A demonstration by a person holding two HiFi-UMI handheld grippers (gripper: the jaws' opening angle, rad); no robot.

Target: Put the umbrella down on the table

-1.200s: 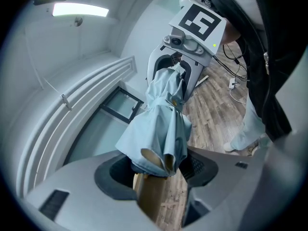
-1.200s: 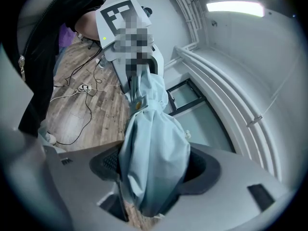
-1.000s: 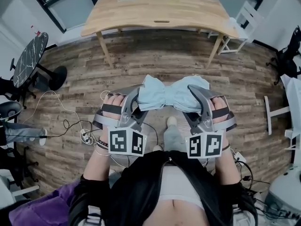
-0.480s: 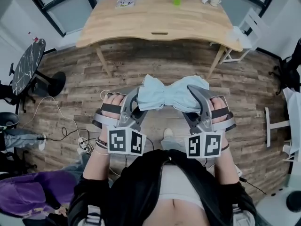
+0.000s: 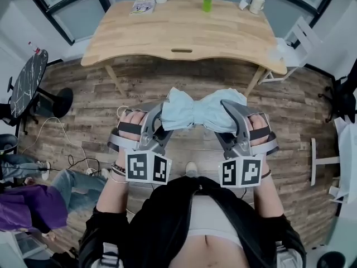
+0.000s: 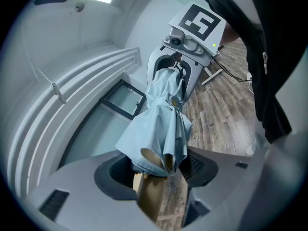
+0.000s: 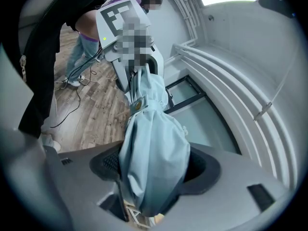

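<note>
Jaws of left gripper (image 5: 158, 124) and right gripper (image 5: 234, 121) clamped on ends of folded umbrella (image 5: 199, 111). Table (image 5: 167, 38) at 12 o'clock: carry level, lower flat, release together.

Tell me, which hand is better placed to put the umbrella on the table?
Neither, probably: the left hand-held gripper and right hand-held gripper each clamp one end of the folded umbrella, and the table lies straight ahead of both.

Head camera looks steeply down over left gripper (image 5: 160, 115), right gripper (image 5: 227, 114) and table (image 5: 167, 35). Each gripper camera sits close behind its jaws, facing the other gripper; all three share the umbrella (image 5: 198, 111).
</note>
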